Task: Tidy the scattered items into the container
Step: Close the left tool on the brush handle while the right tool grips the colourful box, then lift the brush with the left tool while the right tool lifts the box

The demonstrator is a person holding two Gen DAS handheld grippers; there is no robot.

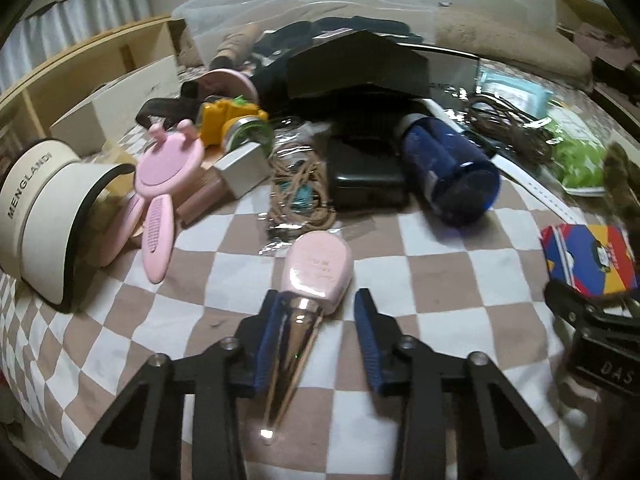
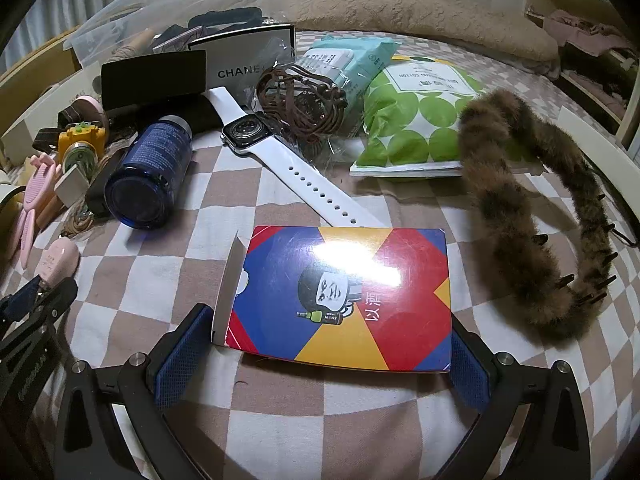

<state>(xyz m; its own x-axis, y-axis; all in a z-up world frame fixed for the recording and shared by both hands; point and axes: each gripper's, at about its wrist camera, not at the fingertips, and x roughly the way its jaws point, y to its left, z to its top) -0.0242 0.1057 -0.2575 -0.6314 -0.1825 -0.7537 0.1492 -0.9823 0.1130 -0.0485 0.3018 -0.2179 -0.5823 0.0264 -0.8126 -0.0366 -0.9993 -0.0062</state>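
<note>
Now pink bottle (image 1: 310, 280) between left tongs (image 1: 316, 312).

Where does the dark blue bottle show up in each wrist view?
Left wrist: the dark blue bottle lies right of centre, upper half, base toward the camera.
Right wrist: it lies left of centre, upper half, base toward the camera.
Shared landmark: the white watch strap, just right of the bottle in both.

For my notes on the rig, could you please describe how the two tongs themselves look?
Both tongs are alike. The left tongs have matte black angular arms with triangular cut-outs and silver round bolts, ending in blue ribbed pads. The right tongs have the same black frame, silver bolts and blue textured pads. No cables or sleeves show.
</note>
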